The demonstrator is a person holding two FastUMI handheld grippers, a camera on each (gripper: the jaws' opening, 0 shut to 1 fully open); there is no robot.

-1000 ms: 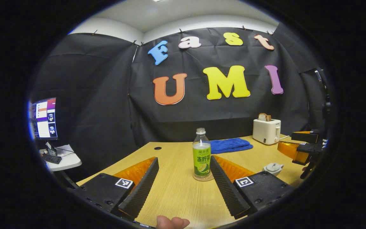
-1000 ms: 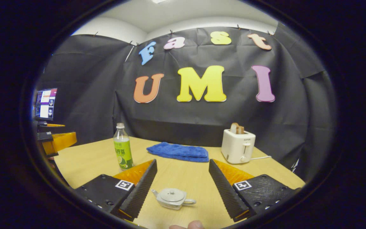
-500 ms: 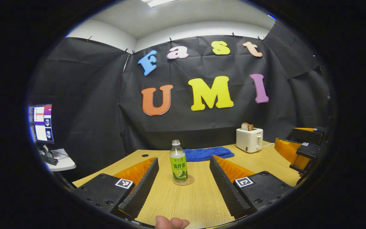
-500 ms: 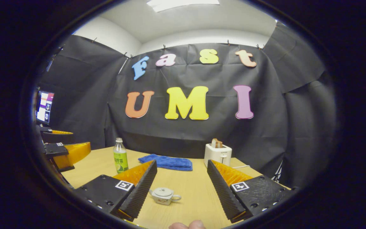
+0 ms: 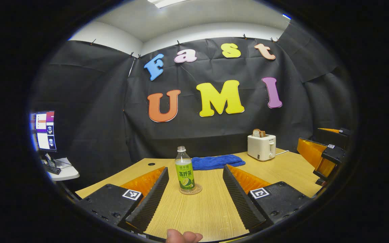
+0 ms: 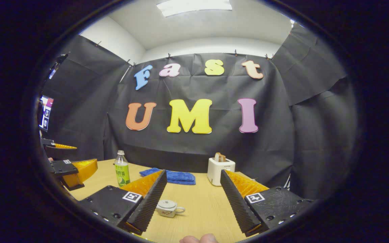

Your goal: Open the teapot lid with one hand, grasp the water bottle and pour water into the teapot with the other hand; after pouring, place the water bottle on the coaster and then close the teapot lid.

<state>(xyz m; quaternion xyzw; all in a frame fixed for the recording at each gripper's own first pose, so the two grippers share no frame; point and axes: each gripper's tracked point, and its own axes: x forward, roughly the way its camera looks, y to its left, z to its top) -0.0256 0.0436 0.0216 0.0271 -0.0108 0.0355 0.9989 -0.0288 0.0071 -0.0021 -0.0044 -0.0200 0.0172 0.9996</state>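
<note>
Between our left gripper's [image 5: 193, 189] wide-set jaws, in the left gripper view, the water bottle [image 5: 184, 170] stands upright on the round coaster [image 5: 190, 189], well ahead of the fingertips and touched by neither. It has no cap, and whether any water is left in it we cannot tell. Behind it a blue cloth [image 5: 217, 161] lies folded on the wooden surface [image 5: 201, 216], and a toaster [image 5: 262, 146] with a slice of bread in it stands farther right. At the right edge we see our other gripper held above the surface.

Over in the right gripper view, our right gripper [image 6: 191, 199] has its jaws just as wide and empty. The small teapot [image 6: 167, 208] sits on the surface close by the left finger, partly hidden by it, and its lid [image 6: 166, 203] looks seated on top. The bottle on its coaster stands farther off to the left, near the left gripper.

We judge that the bottle is placed and the lid is back on, so the task looks finished, with both hands clear. If the lid is not fully down, the next move calls for a light, centred press from the right gripper; otherwise nothing is left to do.
</note>
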